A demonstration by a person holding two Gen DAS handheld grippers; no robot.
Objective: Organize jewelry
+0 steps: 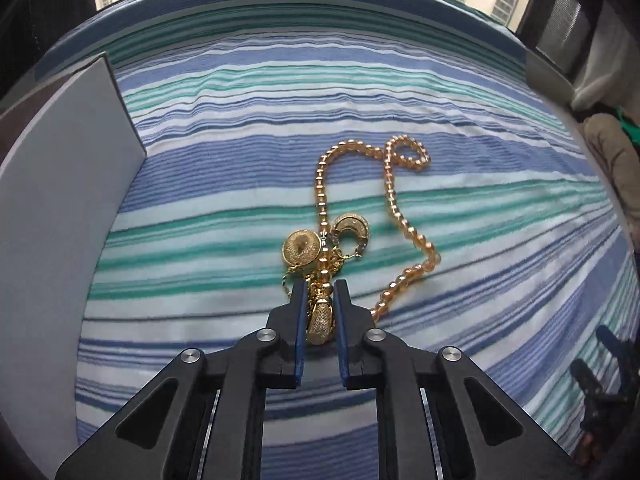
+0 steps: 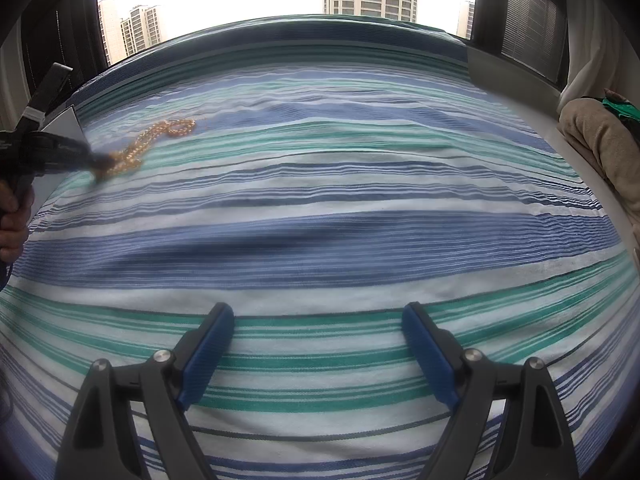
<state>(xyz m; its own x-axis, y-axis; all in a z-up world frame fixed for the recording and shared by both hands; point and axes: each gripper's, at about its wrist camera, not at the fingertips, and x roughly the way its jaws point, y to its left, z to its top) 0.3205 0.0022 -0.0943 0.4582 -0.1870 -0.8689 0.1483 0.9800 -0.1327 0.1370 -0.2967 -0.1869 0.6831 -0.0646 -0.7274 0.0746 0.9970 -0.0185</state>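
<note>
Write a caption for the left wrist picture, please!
Left gripper shut on gold jewelry on a striped sheet.

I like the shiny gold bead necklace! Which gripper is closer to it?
Left. The left gripper has its jaws closed on the gold bead necklace; the right gripper hangs open over bare striped bedsheet, far away.

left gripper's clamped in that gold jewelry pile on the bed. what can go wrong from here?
1. The left gripper is shut on a gold mesh piece tangled with the bead necklace and round mesh pendant; lifting may drag the whole cluster.
2. Grip sits on the piece's narrow top, so it may slip.
3. The right gripper hangs open, far from the pile, over the striped bedsheet: nothing pins the necklace down.
</note>
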